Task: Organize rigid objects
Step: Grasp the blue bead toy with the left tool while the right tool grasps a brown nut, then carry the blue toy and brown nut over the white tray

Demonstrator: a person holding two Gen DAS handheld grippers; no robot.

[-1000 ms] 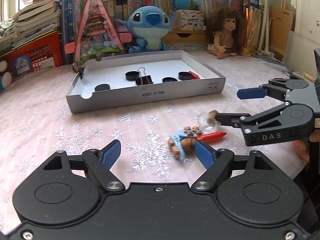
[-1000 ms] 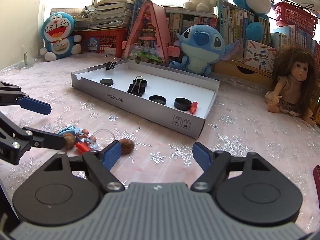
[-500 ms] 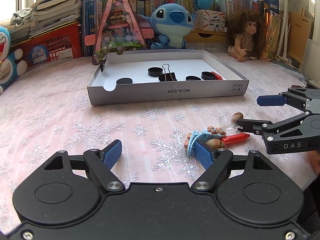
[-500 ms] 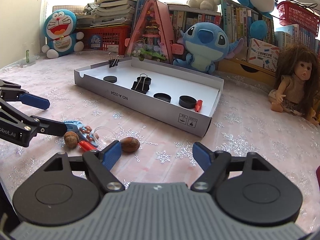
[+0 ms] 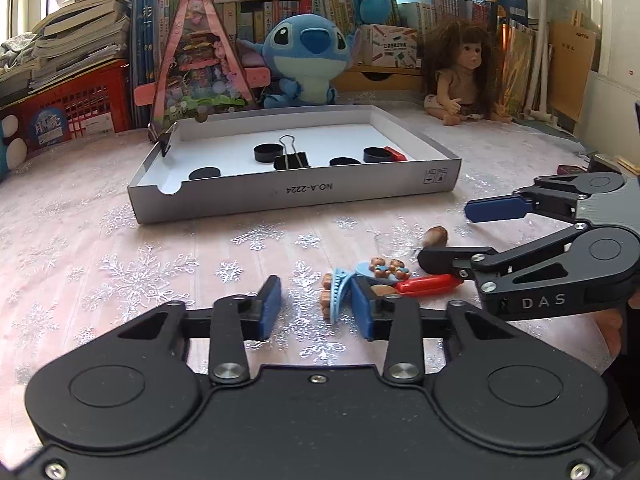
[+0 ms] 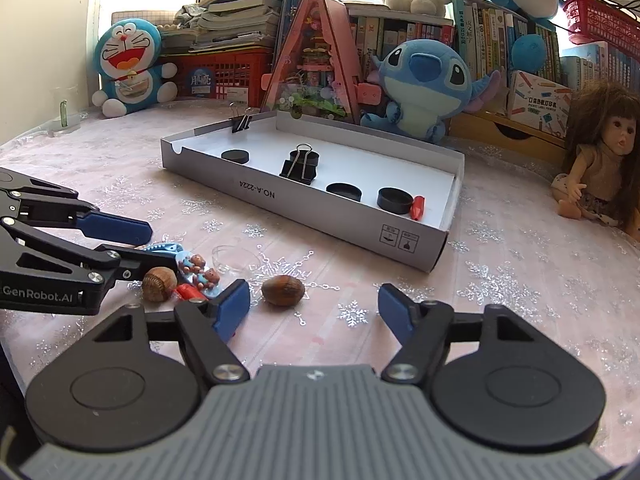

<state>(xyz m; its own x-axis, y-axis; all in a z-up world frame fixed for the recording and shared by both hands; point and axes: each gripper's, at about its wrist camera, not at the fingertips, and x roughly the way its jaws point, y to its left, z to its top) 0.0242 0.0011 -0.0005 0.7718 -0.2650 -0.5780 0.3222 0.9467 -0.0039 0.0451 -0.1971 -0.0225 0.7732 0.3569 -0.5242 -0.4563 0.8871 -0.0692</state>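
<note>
Two grippers work over a small heap of loose items on the pink snowflake-patterned tablecloth (image 5: pixel 120 248). Against the views from half a second and a second ago, the left gripper (image 5: pixel 316 312) has narrowed: its blue pads stood wide then, and now they sit noticeably closer together, though still apart and holding nothing. Its right pad rests just beside the light blue plastic hair claw with little bear figures (image 5: pixel 340 284), which lies outside the gap, touching a red plastic piece (image 5: pixel 428 283) and near a brown ridged nut (image 6: pixel 159 283).

In the right wrist view, the right gripper (image 6: pixel 314 312) has its jaws wide apart and empty, with a second brown oval nut (image 6: pixel 283 289) just ahead of its left pad.

The grey-and-white shallow cardboard box lid (image 5: pixel 296 194) already contains four black round caps (image 5: pixel 267 152), a black binder clip (image 5: pixel 291 159) and a small red piece at the right end, with another clip on its rim.

The narrowing probably means the left gripper is sizing up for the hair claw, but it is offset to the left, so it likely must shift right before closing. A clear thin plastic cup (image 6: pixel 235 259) also lies in the heap.
</note>
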